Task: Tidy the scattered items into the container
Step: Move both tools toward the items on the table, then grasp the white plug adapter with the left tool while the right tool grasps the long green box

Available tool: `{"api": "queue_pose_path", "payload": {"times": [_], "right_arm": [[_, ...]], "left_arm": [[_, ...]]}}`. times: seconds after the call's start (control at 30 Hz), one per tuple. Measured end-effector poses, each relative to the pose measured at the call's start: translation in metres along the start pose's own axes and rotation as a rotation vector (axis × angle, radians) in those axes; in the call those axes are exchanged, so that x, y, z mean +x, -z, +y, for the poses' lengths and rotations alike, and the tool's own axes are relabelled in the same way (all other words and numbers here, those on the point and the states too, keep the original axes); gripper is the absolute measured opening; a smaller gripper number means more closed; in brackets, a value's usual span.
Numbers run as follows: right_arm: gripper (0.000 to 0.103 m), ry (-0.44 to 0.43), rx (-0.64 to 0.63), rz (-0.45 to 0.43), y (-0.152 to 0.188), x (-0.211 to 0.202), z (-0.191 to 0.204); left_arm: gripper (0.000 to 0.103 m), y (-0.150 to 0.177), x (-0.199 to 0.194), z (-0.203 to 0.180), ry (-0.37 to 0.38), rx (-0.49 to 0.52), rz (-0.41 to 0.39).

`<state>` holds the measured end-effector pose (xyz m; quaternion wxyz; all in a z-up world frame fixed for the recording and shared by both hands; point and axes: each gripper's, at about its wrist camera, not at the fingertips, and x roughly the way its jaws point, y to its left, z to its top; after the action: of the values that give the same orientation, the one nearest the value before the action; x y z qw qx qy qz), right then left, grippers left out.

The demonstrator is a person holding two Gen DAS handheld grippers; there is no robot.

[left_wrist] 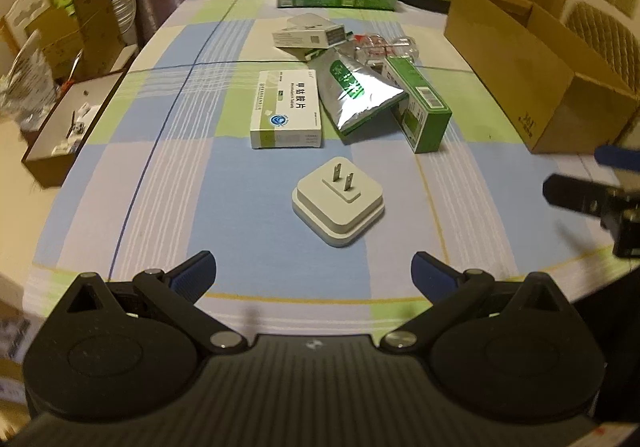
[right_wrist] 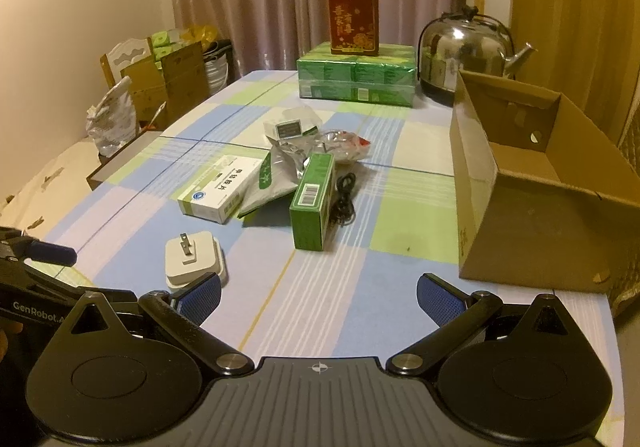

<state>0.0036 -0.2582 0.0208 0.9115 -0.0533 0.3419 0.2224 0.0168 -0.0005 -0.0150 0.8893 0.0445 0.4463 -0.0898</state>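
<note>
Both grippers hang over the checked tablecloth (left_wrist: 120,183) with fingers spread wide, holding nothing: the left gripper (left_wrist: 314,273) and the right gripper (right_wrist: 319,297). A white plug adapter (left_wrist: 338,205) lies prongs up, near a white medicine box (left_wrist: 286,111), a silver pouch (left_wrist: 356,91) and a green box (right_wrist: 312,203). The open cardboard box (right_wrist: 532,183) stands to the right, maybe empty.

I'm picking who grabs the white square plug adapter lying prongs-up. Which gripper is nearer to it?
Left. The left gripper sits directly behind the white square plug adapter, jaws open toward it. The right gripper is off to the adapter's right, aimed past it.
</note>
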Motion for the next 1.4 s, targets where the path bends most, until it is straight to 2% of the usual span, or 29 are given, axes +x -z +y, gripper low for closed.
{"api": "queue_pose_path", "payload": {"times": [0.13, 0.4, 0.6, 0.73, 0.8, 0.87, 0.93, 1.1, 1.27, 1.33, 1.37, 1.4], "right_arm": [[0.101, -0.01, -0.015, 0.001, -0.005, 0.01, 0.001], [0.101, -0.054, -0.037, 0.044, -0.009, 0.041, 0.0], [0.101, -0.066, -0.037, 0.052, -0.013, 0.06, -0.002], [0.101, -0.083, -0.041, 0.059, -0.018, 0.073, 0.0], [0.101, -0.086, -0.036, 0.063, -0.02, 0.08, 0.0], [0.101, -0.085, -0.035, 0.066, -0.022, 0.086, -0.001], [0.101, -0.08, -0.033, 0.065, -0.024, 0.091, -0.002], [0.101, -0.088, -0.04, 0.071, -0.034, 0.11, -0.001], [0.101, -0.077, -0.047, 0.06, -0.045, 0.131, 0.003], [0.091, -0.067, -0.048, 0.059, -0.049, 0.139, 0.004], [0.081, -0.06, -0.052, 0.066, -0.051, 0.144, 0.004], [0.077, -0.052, -0.054, 0.072, -0.052, 0.148, 0.004]], "left_arm": [[0.102, -0.007, 0.012, -0.001, 0.043, 0.112, 0.008], [0.102, -0.026, 0.042, -0.007, 0.143, 0.397, 0.002], [0.095, -0.034, 0.073, -0.001, 0.236, 0.485, 0.033], [0.091, -0.036, 0.091, -0.002, 0.262, 0.555, 0.053], [0.085, -0.037, 0.097, -0.003, 0.273, 0.579, 0.06], [0.08, -0.038, 0.104, -0.004, 0.287, 0.584, 0.067], [0.08, -0.04, 0.107, -0.002, 0.302, 0.575, 0.072], [0.062, -0.048, 0.111, 0.002, 0.319, 0.517, 0.084], [0.062, -0.048, 0.11, 0.008, 0.293, 0.446, 0.085], [0.062, -0.048, 0.11, 0.011, 0.287, 0.393, 0.088], [0.062, -0.048, 0.109, 0.011, 0.282, 0.378, 0.09], [0.062, -0.048, 0.109, 0.011, 0.275, 0.37, 0.09]]}}
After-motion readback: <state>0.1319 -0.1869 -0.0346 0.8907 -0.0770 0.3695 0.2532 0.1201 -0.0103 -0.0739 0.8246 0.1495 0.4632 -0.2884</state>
